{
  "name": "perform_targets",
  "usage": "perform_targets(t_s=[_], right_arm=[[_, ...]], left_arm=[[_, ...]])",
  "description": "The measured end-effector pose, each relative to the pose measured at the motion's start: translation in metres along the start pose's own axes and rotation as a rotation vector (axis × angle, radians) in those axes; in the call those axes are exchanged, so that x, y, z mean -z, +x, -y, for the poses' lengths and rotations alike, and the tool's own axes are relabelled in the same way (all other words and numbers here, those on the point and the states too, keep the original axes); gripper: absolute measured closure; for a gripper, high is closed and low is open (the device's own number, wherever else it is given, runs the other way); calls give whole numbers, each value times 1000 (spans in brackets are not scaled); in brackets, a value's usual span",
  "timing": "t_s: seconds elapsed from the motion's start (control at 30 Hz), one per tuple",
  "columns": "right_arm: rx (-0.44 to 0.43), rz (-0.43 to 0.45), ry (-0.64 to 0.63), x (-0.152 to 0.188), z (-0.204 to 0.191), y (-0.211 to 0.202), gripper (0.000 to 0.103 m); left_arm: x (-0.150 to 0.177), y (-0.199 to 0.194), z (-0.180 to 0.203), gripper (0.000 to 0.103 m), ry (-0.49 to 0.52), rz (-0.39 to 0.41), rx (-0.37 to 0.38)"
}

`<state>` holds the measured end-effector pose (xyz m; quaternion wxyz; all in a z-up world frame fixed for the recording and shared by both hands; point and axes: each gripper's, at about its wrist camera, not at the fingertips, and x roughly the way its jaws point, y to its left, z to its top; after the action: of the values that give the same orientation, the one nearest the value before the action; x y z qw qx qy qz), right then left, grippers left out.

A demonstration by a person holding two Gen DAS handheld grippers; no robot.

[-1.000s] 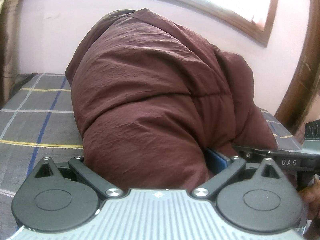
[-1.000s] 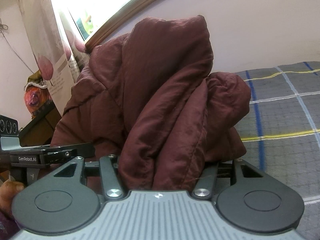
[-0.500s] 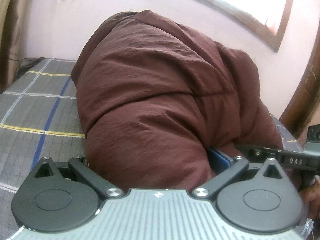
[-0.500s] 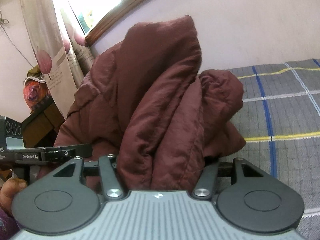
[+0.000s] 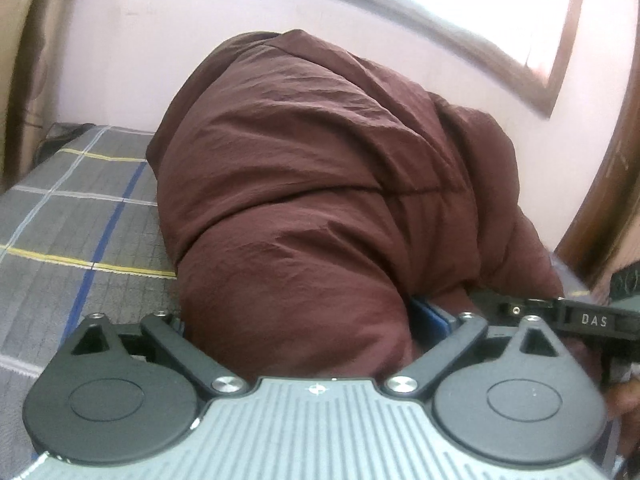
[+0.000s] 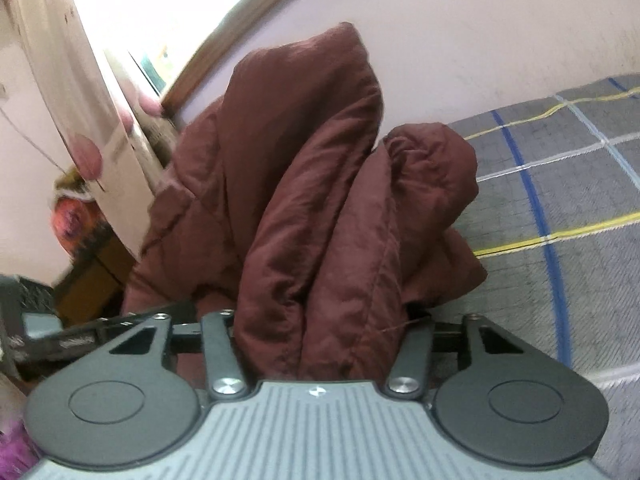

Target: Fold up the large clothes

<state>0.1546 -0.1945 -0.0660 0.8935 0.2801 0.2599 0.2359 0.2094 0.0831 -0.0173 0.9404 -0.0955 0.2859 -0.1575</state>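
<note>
A large maroon puffer jacket [image 5: 320, 208] fills the middle of the left wrist view, bunched up and lifted over the grey plaid bed cover [image 5: 72, 216]. My left gripper [image 5: 304, 332] is shut on a thick fold of it; its fingertips are buried in the cloth, with one blue pad [image 5: 430, 316] showing. In the right wrist view the jacket [image 6: 304, 208] hangs in tall folds. My right gripper [image 6: 320, 332] is shut on its lower edge, fingertips hidden. The right gripper's body [image 5: 584, 320] shows at the right edge of the left wrist view.
The bed cover [image 6: 560, 208] stretches to the right in the right wrist view. A pale wall and wooden window frame [image 5: 560, 60] stand behind. A floral curtain [image 6: 80, 120] and a wooden piece of furniture [image 6: 88, 280] are at the left.
Both grippers have moved with the jacket still held; the views tilted and the bunched jacket shifted rightward in both views. The holds have not changed.
</note>
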Motion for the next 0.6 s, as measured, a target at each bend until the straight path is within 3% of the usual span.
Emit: perform_targets(t_s=[0.23, 0.4, 0.6], right_arm=[[-58, 24, 43, 19, -5, -47, 53], [-51, 36, 37, 42, -7, -85, 53], [-17, 32, 38, 61, 11, -87, 48]], left_arm=[[2, -36, 15, 9, 21, -18, 22], [18, -55, 32, 9, 54, -31, 43], [43, -48, 45, 0, 108, -5, -25]])
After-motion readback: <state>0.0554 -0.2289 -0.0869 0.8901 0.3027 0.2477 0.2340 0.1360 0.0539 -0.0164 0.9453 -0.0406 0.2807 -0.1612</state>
